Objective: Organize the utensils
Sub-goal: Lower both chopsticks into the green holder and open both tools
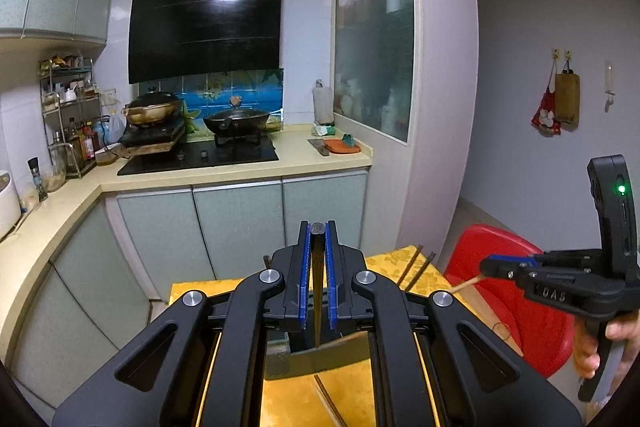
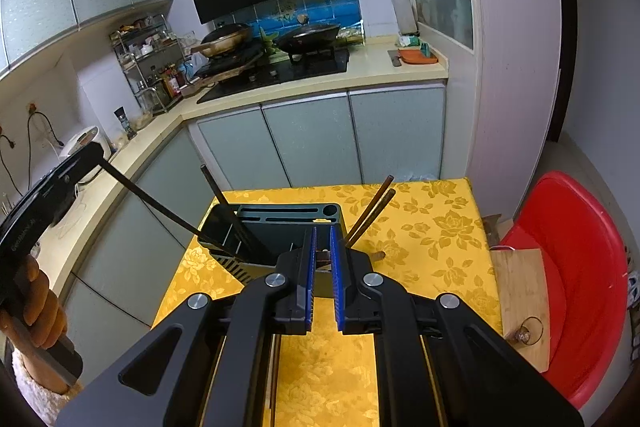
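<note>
Two grippers work above a small tabletop (image 2: 436, 227) draped in a yellow floral cloth. The left gripper (image 1: 318, 227) is clamped on a dark chopstick (image 1: 318, 283), which runs between its blue pads and slants down into the open end compartment of a dark utensil holder (image 2: 280, 219); in the right wrist view the same stick reaches from the raised left gripper (image 2: 94, 157) to the holder's near corner. Another dark chopstick (image 2: 224, 207) already stands tilted in that compartment.

The right gripper (image 2: 322, 231) hovers just over the holder's right side, its pads pinched on a thin brownish stick (image 2: 322, 255) lying crosswise between them; the left wrist view shows a pale stick end (image 1: 466, 285) poking from the right gripper (image 1: 490, 267). A pair of brown chopsticks (image 2: 372, 211) leans up just beside the holder's right end.

At the tabletop's right edge sit a wooden cutting board (image 2: 520, 291) and a red plastic basin (image 2: 580, 267). Beyond the tabletop, a kitchen counter carries two woks (image 2: 308, 35) on the stove.
</note>
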Action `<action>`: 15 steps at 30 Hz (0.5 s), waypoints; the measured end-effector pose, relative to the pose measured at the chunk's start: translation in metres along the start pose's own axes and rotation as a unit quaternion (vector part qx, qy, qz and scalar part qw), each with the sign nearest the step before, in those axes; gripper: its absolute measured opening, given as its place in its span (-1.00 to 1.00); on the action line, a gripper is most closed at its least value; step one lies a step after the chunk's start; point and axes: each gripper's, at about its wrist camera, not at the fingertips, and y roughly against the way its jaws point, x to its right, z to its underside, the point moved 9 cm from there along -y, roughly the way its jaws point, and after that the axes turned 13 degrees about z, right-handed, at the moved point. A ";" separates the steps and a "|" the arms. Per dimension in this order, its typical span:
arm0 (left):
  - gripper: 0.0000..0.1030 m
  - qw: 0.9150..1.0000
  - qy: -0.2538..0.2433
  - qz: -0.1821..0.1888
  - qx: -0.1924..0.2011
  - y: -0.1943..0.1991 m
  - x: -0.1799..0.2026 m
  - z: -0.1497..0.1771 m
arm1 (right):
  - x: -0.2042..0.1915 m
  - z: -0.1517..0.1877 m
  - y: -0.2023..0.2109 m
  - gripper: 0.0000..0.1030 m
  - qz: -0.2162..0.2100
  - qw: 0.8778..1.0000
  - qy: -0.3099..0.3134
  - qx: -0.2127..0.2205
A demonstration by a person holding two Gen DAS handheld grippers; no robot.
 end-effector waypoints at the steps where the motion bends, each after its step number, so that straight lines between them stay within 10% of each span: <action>1: -0.85 1.000 0.000 -0.003 -0.003 -0.006 -0.001 0.000 | -0.001 0.000 -0.003 -0.86 0.001 1.000 0.001 -0.003; 15: -0.85 0.998 0.019 -0.033 -0.055 -0.063 -0.033 0.036 | -0.008 0.005 -0.050 -0.86 0.012 0.999 0.007 -0.051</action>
